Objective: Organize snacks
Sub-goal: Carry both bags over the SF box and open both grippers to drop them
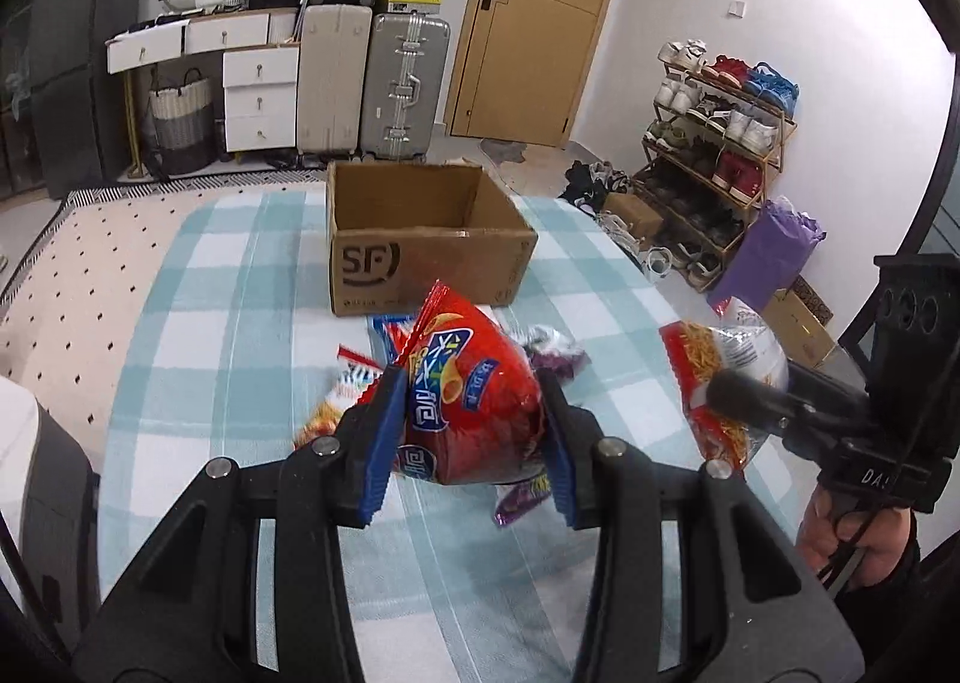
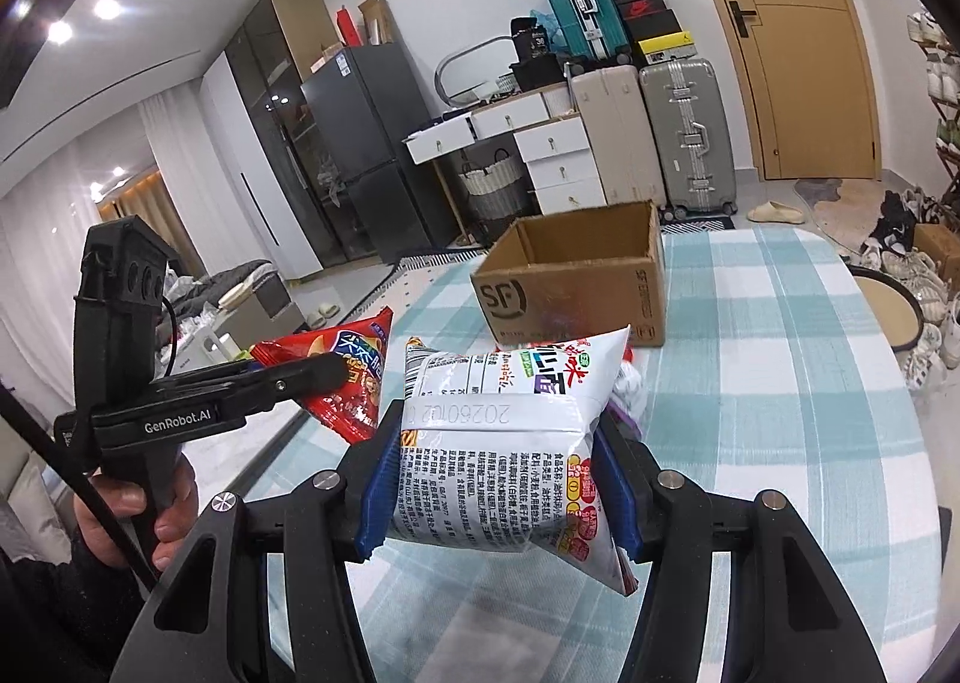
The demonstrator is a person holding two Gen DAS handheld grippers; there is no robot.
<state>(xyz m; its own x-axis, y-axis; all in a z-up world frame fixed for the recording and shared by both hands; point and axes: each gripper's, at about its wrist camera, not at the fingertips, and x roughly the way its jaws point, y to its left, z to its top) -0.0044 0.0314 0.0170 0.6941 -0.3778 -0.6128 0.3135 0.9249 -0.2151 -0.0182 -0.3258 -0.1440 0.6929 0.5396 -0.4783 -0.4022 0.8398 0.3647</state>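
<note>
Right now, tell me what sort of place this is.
Most likely a lived-in home, an apartment's main room near the entrance. A loaded shoe rack stands by the wooden door, suitcases are stacked against the wall, and a refrigerator stands nearby.

My worktop (image 1: 252,275) wears a blue-checked cloth; on it stand an open cardboard box (image 1: 420,257) and, nearer me, loose snack packets (image 1: 360,383).

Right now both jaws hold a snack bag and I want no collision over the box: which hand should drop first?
Probably left. Its gripper holds the red chip bag almost straight before the open cardboard box; the right gripper with the white noodle bag sits off to the side.
</note>
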